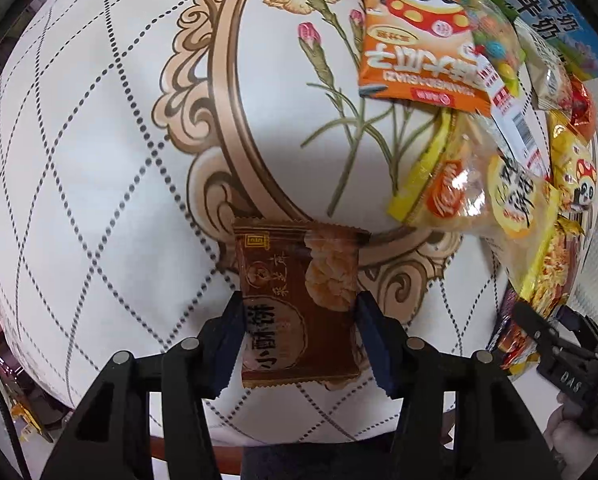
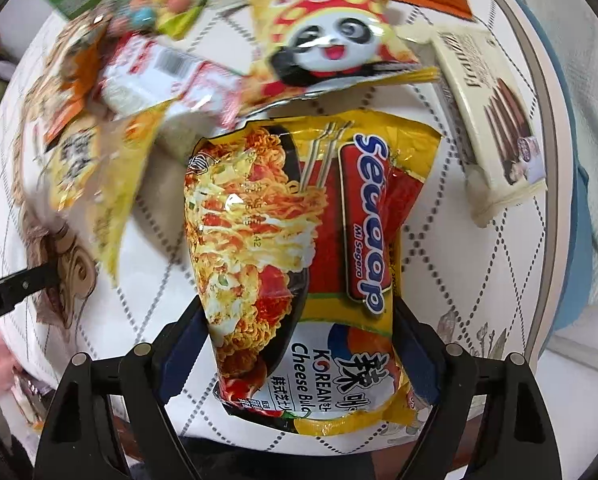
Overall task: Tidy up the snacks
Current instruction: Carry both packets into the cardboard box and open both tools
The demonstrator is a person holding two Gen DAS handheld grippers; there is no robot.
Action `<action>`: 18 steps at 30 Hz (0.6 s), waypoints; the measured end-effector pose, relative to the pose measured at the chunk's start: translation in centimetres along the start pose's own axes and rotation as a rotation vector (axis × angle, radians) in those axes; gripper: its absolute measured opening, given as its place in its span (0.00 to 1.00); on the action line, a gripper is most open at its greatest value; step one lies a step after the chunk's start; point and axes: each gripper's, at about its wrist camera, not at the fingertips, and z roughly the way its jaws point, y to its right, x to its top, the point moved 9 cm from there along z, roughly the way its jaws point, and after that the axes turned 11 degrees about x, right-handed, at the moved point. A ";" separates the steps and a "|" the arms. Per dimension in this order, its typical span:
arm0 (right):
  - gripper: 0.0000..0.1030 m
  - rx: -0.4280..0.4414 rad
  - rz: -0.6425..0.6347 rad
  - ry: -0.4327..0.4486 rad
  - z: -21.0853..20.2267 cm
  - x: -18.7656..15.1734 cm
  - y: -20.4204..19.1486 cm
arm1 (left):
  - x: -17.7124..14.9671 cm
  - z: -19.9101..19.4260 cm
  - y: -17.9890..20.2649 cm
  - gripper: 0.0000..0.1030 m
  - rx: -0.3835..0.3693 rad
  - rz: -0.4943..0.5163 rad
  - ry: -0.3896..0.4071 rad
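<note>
From the left wrist camera, the left tool (image 1: 299, 316) pinches a brown snack packet (image 1: 299, 304) between its two blue-padded fingers (image 1: 229, 344), the packet carrying Chinese characters and a picture of pale crisp pieces. It sits over the worktop (image 1: 99, 184), whose white cloth bears dotted diamond lines, an ornate tan frame and printed carnations. To the upper right lies an orange packet (image 1: 415, 60) with a panda in a red spotted hat and the upside-down word "WANGWANG", partly under a clear bag of coloured candies (image 1: 495, 52). Below it a clear yellow-edged bag (image 1: 459, 192) lies with black brush characters on a yellow disc. At the far right the right tool (image 1: 555, 332) shows, "DAS" stamped on its body.

From the right wrist camera, the right tool (image 2: 299, 320) grips a yellow noodle packet (image 2: 307, 248) at both sides, reading "Sedaap", "Mi Segera" and "KOREAN Cheese Bul…". Beyond it lies a yellow panda packet (image 2: 331, 40), and to the right a cream box (image 2: 491, 120) of chocolate sticks marked "Fran"
</note>
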 end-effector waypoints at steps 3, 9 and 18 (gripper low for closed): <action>0.86 0.036 -0.011 -0.046 0.2 -1.5 -1.6 | -2.0 0.4 1.3 0.51 0.012 0.022 -0.010; 0.87 0.023 -0.005 -0.038 1.7 -2.4 -1.9 | -3.8 1.8 2.1 0.55 0.113 0.093 0.027; 0.87 -0.015 0.003 -0.028 3.1 -1.7 -1.4 | -4.1 2.6 3.3 0.54 0.109 0.089 0.049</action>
